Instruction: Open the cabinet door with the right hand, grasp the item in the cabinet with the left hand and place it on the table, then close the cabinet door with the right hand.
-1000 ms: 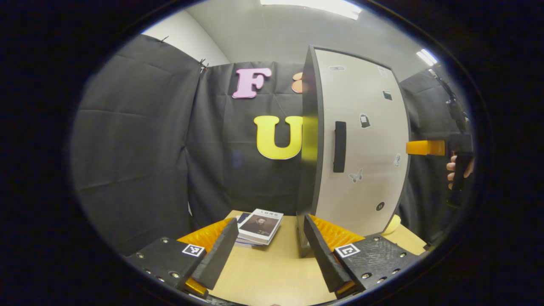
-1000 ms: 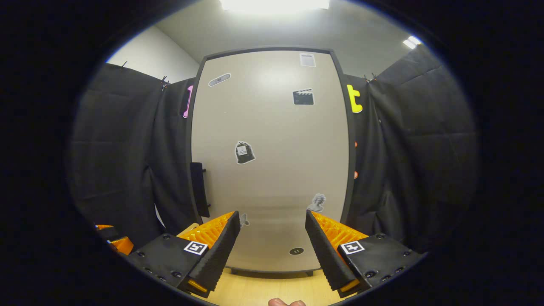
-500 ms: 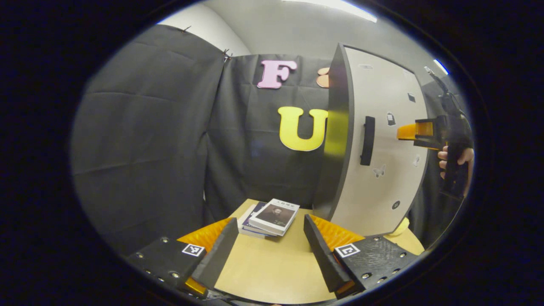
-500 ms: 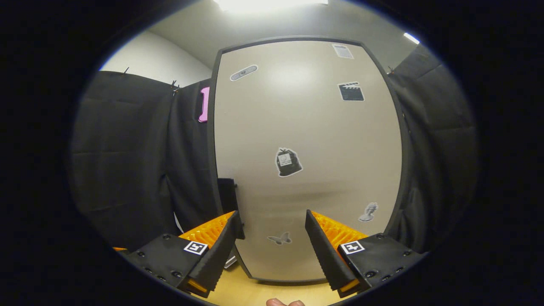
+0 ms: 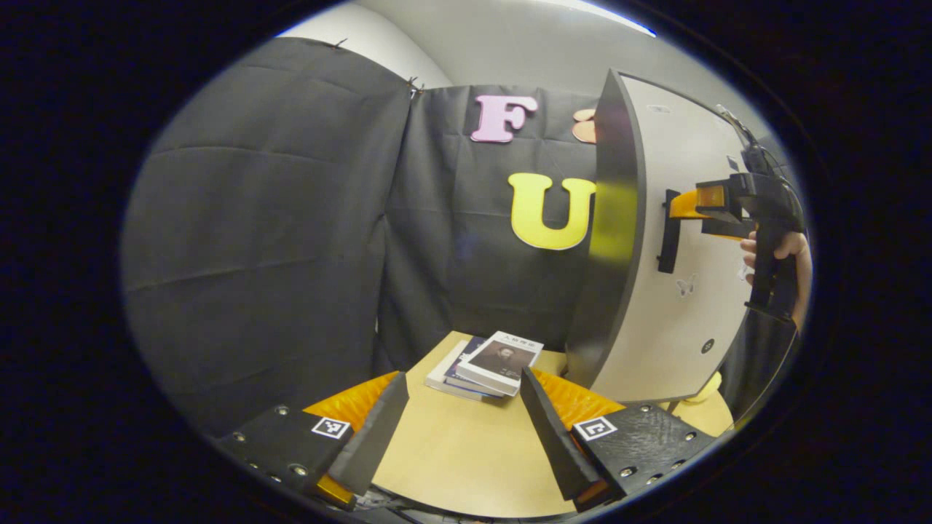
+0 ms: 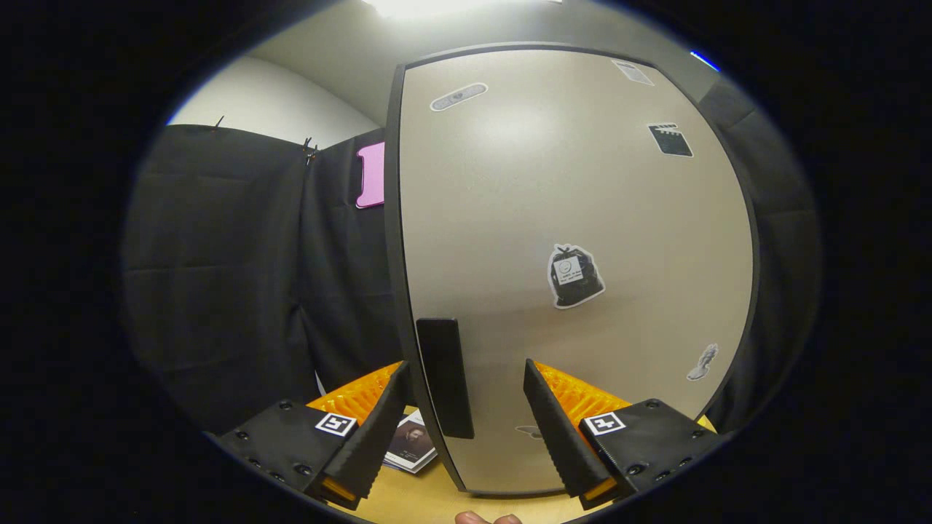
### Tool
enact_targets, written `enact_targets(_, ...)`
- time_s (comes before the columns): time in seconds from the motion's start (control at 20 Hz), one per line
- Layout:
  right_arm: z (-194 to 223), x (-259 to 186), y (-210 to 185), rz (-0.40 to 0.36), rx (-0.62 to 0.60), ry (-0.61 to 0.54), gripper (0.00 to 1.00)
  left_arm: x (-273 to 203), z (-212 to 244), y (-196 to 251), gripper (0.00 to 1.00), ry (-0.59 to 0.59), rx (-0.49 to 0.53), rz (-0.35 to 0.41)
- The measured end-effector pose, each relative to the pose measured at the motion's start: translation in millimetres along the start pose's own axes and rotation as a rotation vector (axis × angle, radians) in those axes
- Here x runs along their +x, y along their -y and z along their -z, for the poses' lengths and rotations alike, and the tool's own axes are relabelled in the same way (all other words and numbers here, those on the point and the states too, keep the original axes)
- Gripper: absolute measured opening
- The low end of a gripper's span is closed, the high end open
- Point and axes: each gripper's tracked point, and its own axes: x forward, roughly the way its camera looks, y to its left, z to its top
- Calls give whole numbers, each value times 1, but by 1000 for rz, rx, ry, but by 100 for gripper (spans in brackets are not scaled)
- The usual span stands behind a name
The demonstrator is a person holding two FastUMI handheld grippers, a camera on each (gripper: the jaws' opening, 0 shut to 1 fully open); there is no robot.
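Beige cabinet door (image 6: 568,218), unreadable stickers (image 6: 575,275)

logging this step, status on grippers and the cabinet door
Right gripper open, lined up on the black bar handle, not gripping. Beige cabinet door shut. Left gripper open, empty, over the wooden table. Stack of books beside cabinet.

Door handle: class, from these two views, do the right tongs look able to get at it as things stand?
Probably yes. In the right gripper view the handle stands between the open right tongs, with nothing between them and the door. The left gripper view shows them level with it.
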Motion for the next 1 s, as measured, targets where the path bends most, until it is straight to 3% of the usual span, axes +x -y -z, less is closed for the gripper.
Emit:
enact_targets(0.15,11,16,-1,26,3,-24,100,1,2,-12,95,3,-20,-19)
enact_targets(0.2,16,20,-2,35,-5,-34,98,2,2,-15,92,1,-25,-24)
enact_targets(0.25,18,24,-1,53,-12,-41,98,1,6,-19,92,-2,-28,-31)
enact_targets(0.3,21,28,0,74,-15,-43,93,2,8,-23,95,-6,-32,-45)
enact_targets(0.35,24,30,-1,89,-14,-52,98,2,10,-27,95,-4,-39,-55)
enact_targets(0.5,23,34,-6,101,-25,-42,94,2,11,-27,92,0,-65,-56)
enact_targets(0.55,24,35,-7,103,-33,-53,88,2,10,-26,95,3,-68,-54)
enact_targets(0.7,26,35,-11,94,-17,-76,44,-1,9,-26,92,13,-55,-61)
enact_targets(0.75,27,38,-11,99,-19,-78,35,-3,8,-26,95,19,-49,-66)
enact_targets(0.85,27,36,-11,97,-30,-79,37,-7,7,-26,92,25,-55,-73)
enact_targets(0.9,26,37,-12,92,-40,-72,30,-8,9,-24,92,22,-63,-69)
enact_targets(0.95,27,37,-11,81,-47,-74,30,-9,12,-22,92,14,-67,-65)
enact_targets(1.0,27,37,-12,64,-36,-67,24,-10,16,-23,92,7,-63,-68)
